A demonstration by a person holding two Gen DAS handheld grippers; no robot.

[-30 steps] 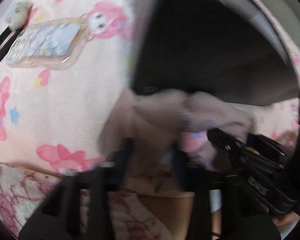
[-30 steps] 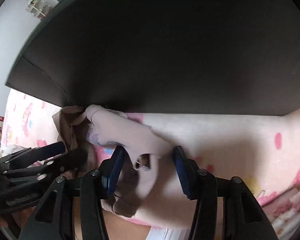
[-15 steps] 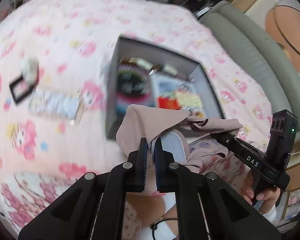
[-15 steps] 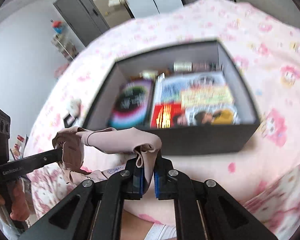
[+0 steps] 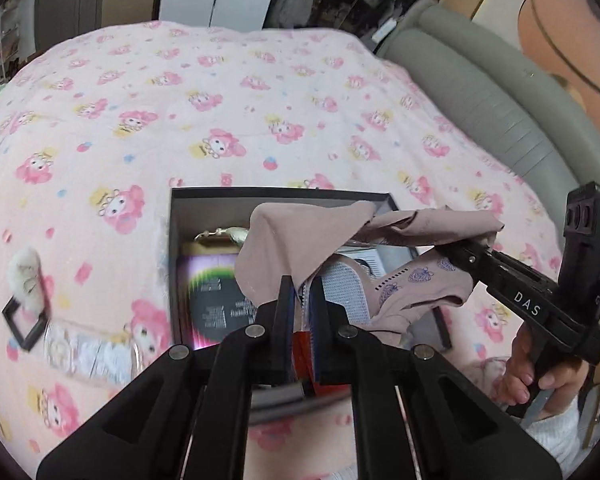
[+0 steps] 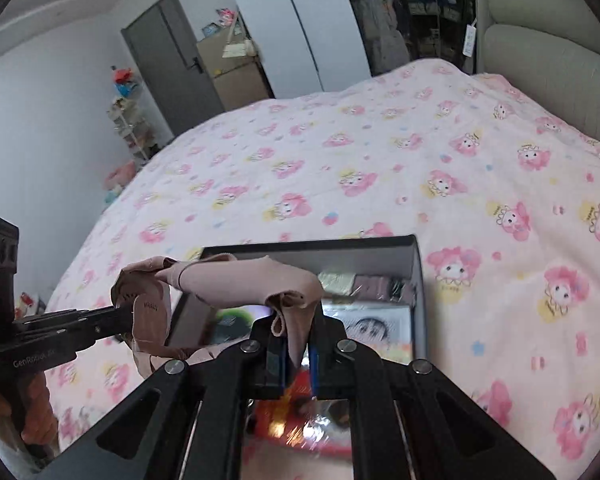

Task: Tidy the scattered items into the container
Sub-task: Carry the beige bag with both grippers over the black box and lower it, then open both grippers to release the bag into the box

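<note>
1. Over the pink cartoon-print bed (image 5: 260,92), at the far left of the left wrist view, a small black frame with a fluffy charm (image 5: 26,300) lies flat on the cover; just right of it lies a clear phone case (image 5: 88,350), blurred.
2. Right of those sits the dark open box (image 5: 175,256), resting on the bed; inside it lie a purple-and-black disc cover (image 5: 214,300) and other printed packets.
3. At the centre, the left claw (image 5: 304,292) reaches forward above the box's near edge; its jaws are nearly together, pinching one end of a beige garment (image 5: 300,236); in the right wrist view this claw (image 6: 118,320) comes in level from the left, held by a hand (image 6: 32,416).
4. The garment hangs stretched between the two claws, lifted above the box; a printed part (image 5: 416,284) of it droops below.
5. At the right, the right claw (image 5: 460,252) enters from the side, gripped by a hand (image 5: 528,376); in its own view the claw (image 6: 298,350) is clamped on the garment's other end (image 6: 260,284), jaws nearly closed on the folded cloth.
</note>
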